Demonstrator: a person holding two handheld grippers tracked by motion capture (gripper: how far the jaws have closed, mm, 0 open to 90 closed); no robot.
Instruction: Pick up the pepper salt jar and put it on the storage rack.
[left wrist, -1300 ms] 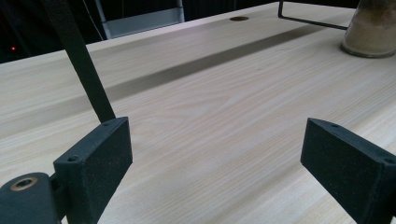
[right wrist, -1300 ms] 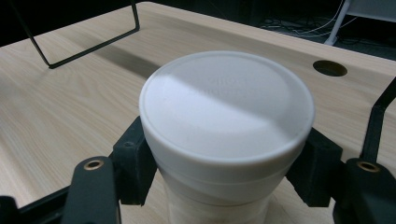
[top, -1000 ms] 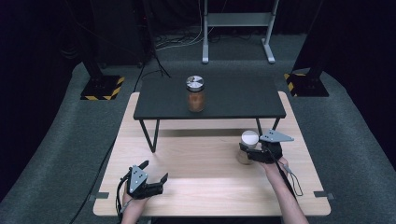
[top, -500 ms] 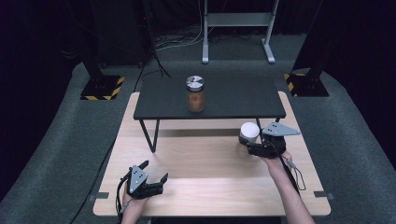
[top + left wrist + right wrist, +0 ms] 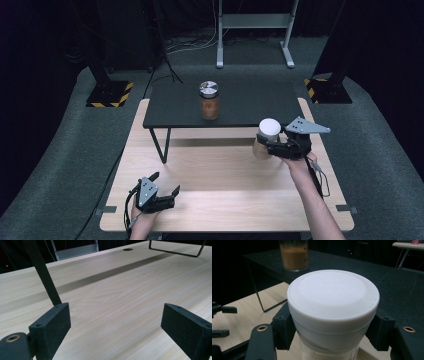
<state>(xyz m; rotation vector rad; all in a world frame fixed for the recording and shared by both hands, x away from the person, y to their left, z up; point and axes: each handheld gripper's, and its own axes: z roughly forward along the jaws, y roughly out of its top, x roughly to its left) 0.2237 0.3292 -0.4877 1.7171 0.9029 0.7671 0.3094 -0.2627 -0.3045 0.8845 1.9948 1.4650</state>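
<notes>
Two jars show from the high view: a brown-filled jar (image 5: 209, 100) on the black shelf (image 5: 240, 107), and a white-lidded jar (image 5: 265, 138) my right tool (image 5: 274, 147) grips just before that shelf, above the counter (image 5: 220, 175). My left tool (image 5: 166, 189), well short of the shelf, idles. Left gripper view: jaws spread over bare wood. Right gripper view: jaws clamp under the white lid (image 5: 333, 296). I judge the placing isn't done.
</notes>
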